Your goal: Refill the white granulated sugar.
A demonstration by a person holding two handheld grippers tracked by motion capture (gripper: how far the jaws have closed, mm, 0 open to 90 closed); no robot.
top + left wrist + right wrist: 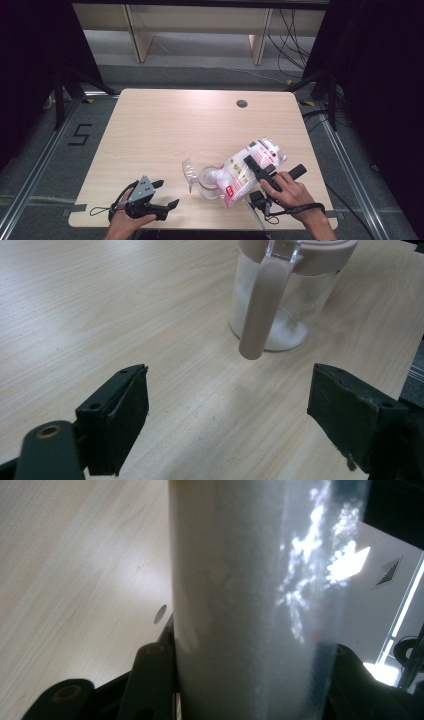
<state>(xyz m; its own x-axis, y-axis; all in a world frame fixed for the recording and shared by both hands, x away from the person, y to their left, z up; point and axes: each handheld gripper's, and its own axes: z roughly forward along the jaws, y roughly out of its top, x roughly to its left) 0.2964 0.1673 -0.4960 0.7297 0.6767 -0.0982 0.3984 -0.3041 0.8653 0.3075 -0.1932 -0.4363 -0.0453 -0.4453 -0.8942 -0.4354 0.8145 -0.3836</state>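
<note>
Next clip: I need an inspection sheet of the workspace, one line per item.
Surface: light wood table, round grommet hole near the far edge.
Job's things: bag of white granules tilted mouth-down over a clear jar; jar's pink-rimmed lid hinged open, strap hanging.
Clutter: nothing seen.
Grippers: right gripper clamps the bag; left gripper open, nothing between its jaws, near the front edge.
Cables: black cords on the floor behind.
Surroundings: dark curtains, floor marking "5".

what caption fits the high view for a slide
Right gripper tips a bag of white granules into a glass jar; left gripper rests open.
</note>
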